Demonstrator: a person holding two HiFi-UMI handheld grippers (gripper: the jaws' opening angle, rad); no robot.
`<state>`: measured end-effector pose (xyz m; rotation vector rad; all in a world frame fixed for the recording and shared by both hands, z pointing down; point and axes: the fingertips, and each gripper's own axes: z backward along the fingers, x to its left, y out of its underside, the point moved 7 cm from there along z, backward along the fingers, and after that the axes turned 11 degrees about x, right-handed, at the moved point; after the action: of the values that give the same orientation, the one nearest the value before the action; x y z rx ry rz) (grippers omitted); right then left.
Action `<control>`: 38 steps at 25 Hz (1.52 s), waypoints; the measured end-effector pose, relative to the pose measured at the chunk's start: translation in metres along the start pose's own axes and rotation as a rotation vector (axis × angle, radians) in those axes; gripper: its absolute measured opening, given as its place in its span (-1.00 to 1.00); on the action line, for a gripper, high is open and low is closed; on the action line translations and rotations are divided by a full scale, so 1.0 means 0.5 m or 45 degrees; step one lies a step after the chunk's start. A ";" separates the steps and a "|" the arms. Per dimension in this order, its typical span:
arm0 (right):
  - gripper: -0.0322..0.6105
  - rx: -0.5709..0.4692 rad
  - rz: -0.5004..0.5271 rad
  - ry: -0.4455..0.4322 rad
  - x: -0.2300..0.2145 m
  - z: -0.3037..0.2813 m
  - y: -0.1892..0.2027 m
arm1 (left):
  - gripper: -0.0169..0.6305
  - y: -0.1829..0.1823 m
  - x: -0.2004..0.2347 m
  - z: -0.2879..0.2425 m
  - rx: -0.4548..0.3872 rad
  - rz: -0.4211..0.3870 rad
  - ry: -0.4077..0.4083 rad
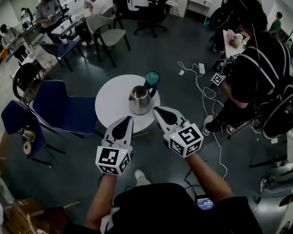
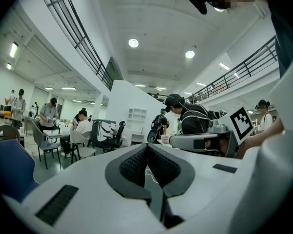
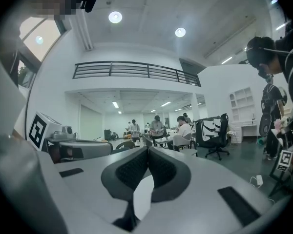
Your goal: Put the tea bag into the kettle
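Observation:
A steel kettle (image 1: 139, 100) stands on the right part of a small round white table (image 1: 111, 104), its teal lid (image 1: 152, 77) hinged open. No tea bag shows in any view. My left gripper (image 1: 126, 120) hovers at the table's near edge, pointing away from me, jaws together and empty. My right gripper (image 1: 156, 109) hangs just right of the kettle's base, also closed on nothing. The left gripper view shows the left gripper (image 2: 147, 145) with its dark pads meeting at the tips. In the right gripper view the right gripper (image 3: 148, 148) looks the same, with the table's white showing below its pads.
Two blue chairs (image 1: 63, 110) stand left of the table, a grey chair (image 1: 107, 33) beyond it. A person with a backpack (image 1: 256, 77) stands at the right, holding another marked gripper. White cables and a power strip (image 1: 201, 68) lie on the dark floor.

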<state>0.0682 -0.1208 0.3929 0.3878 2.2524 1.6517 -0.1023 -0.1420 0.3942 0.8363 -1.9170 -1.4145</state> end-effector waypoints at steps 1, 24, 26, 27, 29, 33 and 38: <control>-0.84 -0.002 0.002 -0.003 0.001 0.011 0.001 | -0.90 0.001 -0.011 0.003 -0.002 0.001 0.001; -0.84 -0.053 0.032 -0.080 0.099 0.275 0.056 | -0.90 0.035 -0.270 0.163 -0.013 -0.036 -0.041; -0.84 -0.057 0.033 -0.087 0.104 0.292 0.065 | -0.90 0.042 -0.290 0.170 -0.013 -0.043 -0.046; -0.84 -0.058 0.034 -0.091 0.107 0.301 0.068 | -0.90 0.043 -0.300 0.175 -0.013 -0.048 -0.048; -0.84 -0.057 0.033 -0.097 0.115 0.320 0.070 | -0.90 0.043 -0.321 0.187 -0.011 -0.053 -0.051; -0.84 -0.060 0.029 -0.104 0.121 0.354 0.084 | -0.90 0.055 -0.358 0.203 -0.008 -0.054 -0.057; -0.84 -0.052 0.027 -0.125 0.125 0.374 0.099 | -0.90 0.073 -0.385 0.212 0.002 -0.046 -0.074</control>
<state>0.0889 0.0811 0.3818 0.4740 2.1475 1.6492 -0.0705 0.0780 0.3835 0.8434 -1.9553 -1.4741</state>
